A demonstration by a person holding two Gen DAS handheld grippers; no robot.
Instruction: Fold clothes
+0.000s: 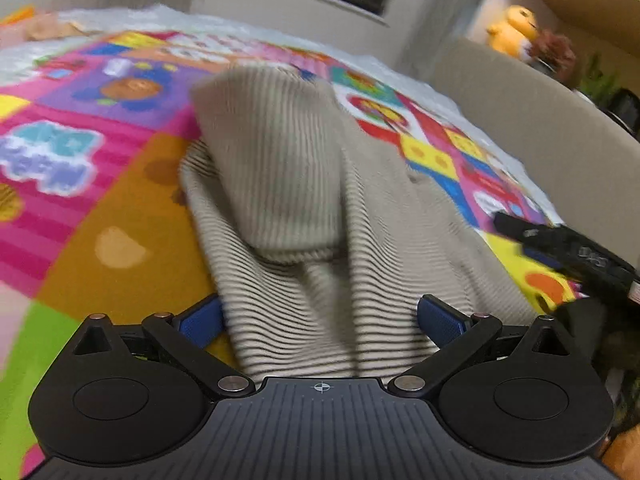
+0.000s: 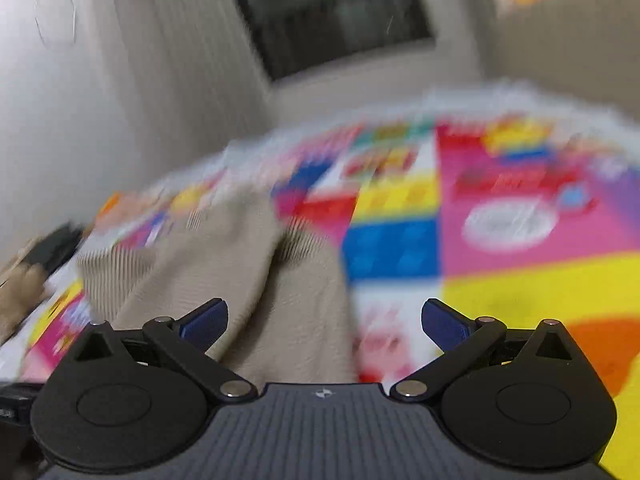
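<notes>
Beige striped sweater [image 1: 304,200] shows ribbing leftward, apparently blurred rightward [image 2: 224,280].

Left claw [image 1: 320,320] jaws spread wide, right claw [image 2: 324,320] likewise — both low

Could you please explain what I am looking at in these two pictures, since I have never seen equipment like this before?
There is no robot here. A person holds a pair of handheld tongs in each hand, and each pair carries a wide-angle camera looking forward along its two fingers. One picture comes from the left tongs, the other from the right tongs. The black and blue shapes at the bottom of each are the tongs themselves.

Both stand open and hold nothing. In front of them lies a beige ribbed sweater, partly folded over itself, on a colourful play mat. In the left view, the right tongs show at the right edge. The right view is blurred.
</notes>
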